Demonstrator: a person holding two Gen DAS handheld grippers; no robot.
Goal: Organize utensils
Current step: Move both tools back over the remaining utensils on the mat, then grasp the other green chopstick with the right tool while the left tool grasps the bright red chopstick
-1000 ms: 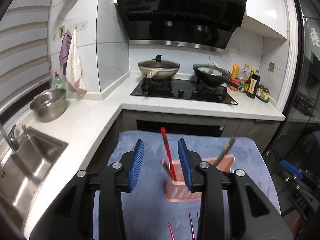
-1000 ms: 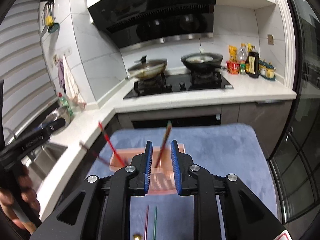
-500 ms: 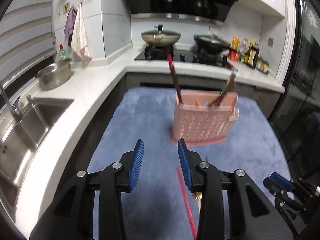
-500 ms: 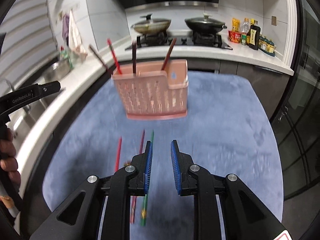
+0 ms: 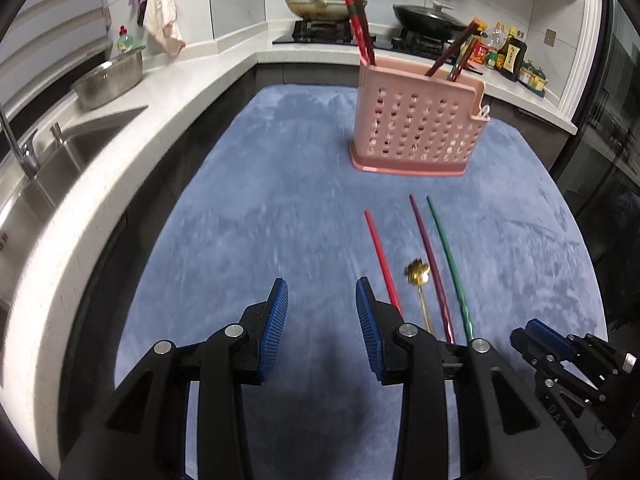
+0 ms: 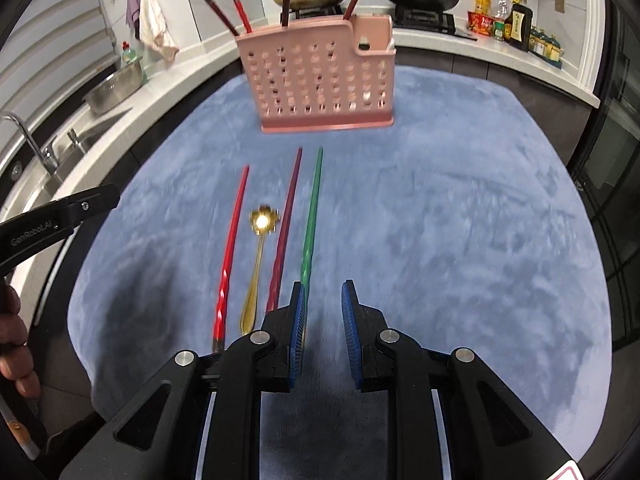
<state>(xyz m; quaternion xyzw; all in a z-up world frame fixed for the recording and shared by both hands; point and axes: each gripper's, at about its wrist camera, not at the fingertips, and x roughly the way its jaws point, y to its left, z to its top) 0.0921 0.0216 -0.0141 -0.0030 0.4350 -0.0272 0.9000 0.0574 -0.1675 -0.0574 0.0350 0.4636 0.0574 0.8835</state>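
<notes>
I have the blue cloth-covered worktop (image 6: 460, 220) under both claws, with the pink perforated utensil holder (image 6: 320, 80) standing at twelve o'clock on it, several chopsticks already upright inside. Four pieces lie loose on the cloth in front of it, side by side and pointing toward the holder: a red chopstick (image 6: 232, 248), a gold spoon (image 6: 256, 264) with a flower-shaped bowl, a purple chopstick (image 6: 285, 228) and a green chopstick (image 6: 310, 220).

My right claw (image 6: 323, 320) is spread a little and holds nothing; the green chopstick's thick end sits at its eleven o'clock, just beside the left pad. My left claw (image 5: 322, 320) is spread wider, also holding nothing, with the red chopstick at one o'clock.

I judge this the approach for the next pick-up. The right claw needs to shift slightly toward ten o'clock so its pads straddle the green stick, then pinch.
</notes>
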